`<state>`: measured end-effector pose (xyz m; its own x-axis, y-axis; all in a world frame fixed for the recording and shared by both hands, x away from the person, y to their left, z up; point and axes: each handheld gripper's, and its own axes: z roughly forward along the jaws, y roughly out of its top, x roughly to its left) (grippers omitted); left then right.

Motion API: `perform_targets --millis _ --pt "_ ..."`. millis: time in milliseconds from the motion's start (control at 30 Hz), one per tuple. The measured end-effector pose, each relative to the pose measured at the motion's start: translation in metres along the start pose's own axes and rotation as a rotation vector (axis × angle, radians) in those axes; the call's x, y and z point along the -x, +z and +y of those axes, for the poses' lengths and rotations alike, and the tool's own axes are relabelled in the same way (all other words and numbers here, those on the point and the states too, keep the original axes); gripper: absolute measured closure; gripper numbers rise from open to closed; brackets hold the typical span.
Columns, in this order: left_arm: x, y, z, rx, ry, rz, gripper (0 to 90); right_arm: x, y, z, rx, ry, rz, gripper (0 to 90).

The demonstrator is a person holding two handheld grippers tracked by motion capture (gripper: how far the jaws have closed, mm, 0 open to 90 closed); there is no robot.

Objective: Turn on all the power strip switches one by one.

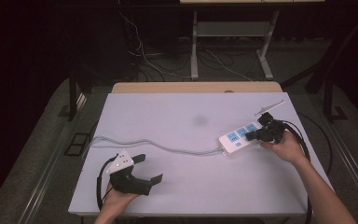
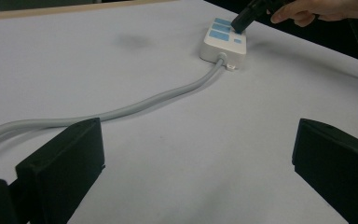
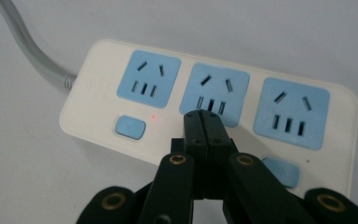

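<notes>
A white power strip (image 1: 237,138) with three blue sockets lies at the right of the white table (image 1: 177,186). Its grey cable (image 1: 168,147) runs left across the table. My right gripper (image 1: 250,136) is shut, with nothing between its jaws. In the right gripper view its tip (image 3: 203,119) rests on the power strip (image 3: 98,84) just below the middle socket (image 3: 214,93), between two blue buttons (image 3: 129,127). A small red light (image 3: 154,116) glows beside the left button. My left gripper (image 1: 150,168) stands open at the front left, apart from the cable (image 2: 144,102).
A dark smudge (image 1: 199,120) marks the middle of the table. A wooden edge (image 1: 196,87) runs along the table's far side. Beyond it, desk legs (image 1: 194,46) and loose wires (image 1: 144,56) stand on the dark floor.
</notes>
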<state>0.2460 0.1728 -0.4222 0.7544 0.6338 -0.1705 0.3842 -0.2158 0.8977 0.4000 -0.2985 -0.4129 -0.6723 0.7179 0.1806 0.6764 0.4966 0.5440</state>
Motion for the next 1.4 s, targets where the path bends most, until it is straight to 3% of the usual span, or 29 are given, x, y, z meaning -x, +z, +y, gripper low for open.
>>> perform_targets --millis 33,200,367,600,1100,1400 --pt "0.0 0.0 0.0 0.002 -0.002 -0.001 0.8 0.0 0.001 0.0 -0.005 0.007 0.04 90.0" --pt "0.0 -0.001 0.0 -0.001 0.002 0.002 0.8 -0.008 0.004 0.005 -0.014 -0.039 -0.019 90.0" --pt "-0.004 -0.001 -0.001 0.005 -0.011 0.005 0.8 -0.007 0.003 0.008 -0.04 -0.02 -0.007 90.0" --pt "-0.002 -0.001 0.0 0.004 -0.004 0.004 0.8 -0.009 0.001 0.009 -0.033 -0.019 -0.002 90.0" --pt "-0.003 -0.001 0.0 0.003 -0.007 0.002 0.8 0.0 -0.026 0.017 0.015 -0.007 -0.012 90.0" --pt "-0.003 -0.001 0.0 0.007 -0.012 0.001 0.8 0.013 -0.043 0.017 0.054 0.017 -0.031 90.0"
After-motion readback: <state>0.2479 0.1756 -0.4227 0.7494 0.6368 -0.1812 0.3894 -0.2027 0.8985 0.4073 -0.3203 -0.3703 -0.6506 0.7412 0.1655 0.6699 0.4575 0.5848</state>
